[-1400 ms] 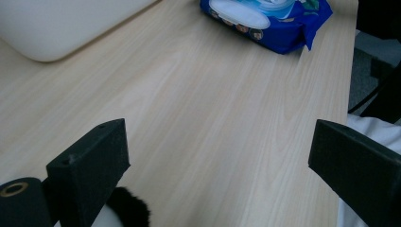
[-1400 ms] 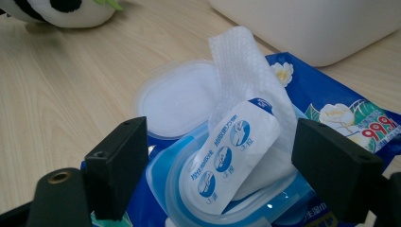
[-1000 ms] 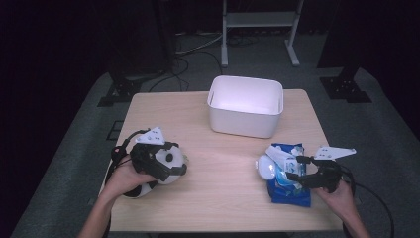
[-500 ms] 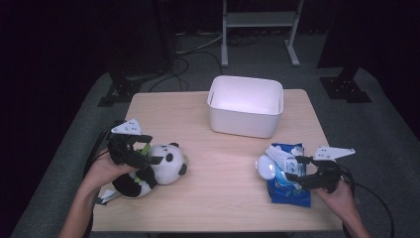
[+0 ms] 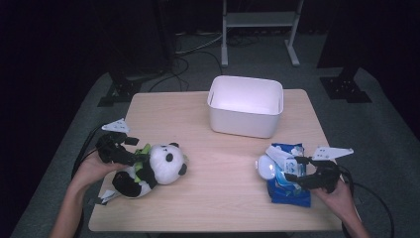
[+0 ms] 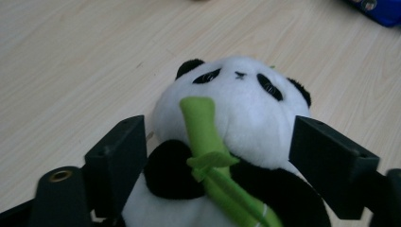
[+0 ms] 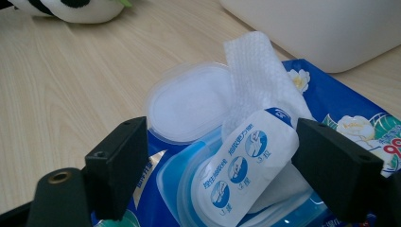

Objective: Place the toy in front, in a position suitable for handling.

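Left tongs point(image 6: 220, 165) closing astride panda point(image 6: 236, 123), ungripped; right tongs point(image 7: 220, 165) released over wipes point(image 7: 265, 156); plush may slip.

Wipes pack point(image 7: 352, 125): we are reading a red "9" at its right edge, cut off by the jaw; the digits after it are hidden.
Peel sticker point(image 7: 246, 163): we are seeing three round blue pictograms with small Chinese captions, too fine for us to read.
Pack front, lower left: we are making out slanted pale lettering, blurred and illegible.
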Motion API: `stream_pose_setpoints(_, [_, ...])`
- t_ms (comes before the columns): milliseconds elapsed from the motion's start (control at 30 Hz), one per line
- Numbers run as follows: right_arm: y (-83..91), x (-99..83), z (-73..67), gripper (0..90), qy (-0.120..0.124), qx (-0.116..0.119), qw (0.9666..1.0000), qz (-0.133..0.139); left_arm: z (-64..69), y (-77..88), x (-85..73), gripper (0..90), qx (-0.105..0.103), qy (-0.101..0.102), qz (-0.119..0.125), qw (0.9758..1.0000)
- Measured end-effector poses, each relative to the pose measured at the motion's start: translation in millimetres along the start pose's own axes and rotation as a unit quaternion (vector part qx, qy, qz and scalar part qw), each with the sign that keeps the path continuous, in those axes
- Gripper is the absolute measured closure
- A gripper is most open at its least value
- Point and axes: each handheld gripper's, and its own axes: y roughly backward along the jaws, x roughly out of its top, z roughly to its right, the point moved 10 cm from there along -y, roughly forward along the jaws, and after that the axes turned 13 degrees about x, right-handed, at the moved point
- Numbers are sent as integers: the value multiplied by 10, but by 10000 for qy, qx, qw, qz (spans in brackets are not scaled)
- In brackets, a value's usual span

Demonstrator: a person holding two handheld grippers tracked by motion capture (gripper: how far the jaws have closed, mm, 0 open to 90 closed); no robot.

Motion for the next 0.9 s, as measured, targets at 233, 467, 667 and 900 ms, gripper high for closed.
stream_pose_setpoints(233, [-28, -6, -9, 183, 18, 45, 10000, -38, -38, -116, -110, 243, -73, 30, -287, 9996])
stream_pose_setpoints(467, [-35, -12, -7, 183, 12, 58, 10000, -50, -42, -156, -154, 433, -22, -208, -299, 9993])
stream_pose_setpoints(667, [-37, -9, -11, 183, 9, 63, 10000, -56, 11, -135, -143, 576, 54, -584, -233, 9980])
stream_pose_setpoints(900, [-26, 0, -8, 183, 15, 56, 10000, -31, 64, -90, -106, 657, 59, -856, -215, 9961])
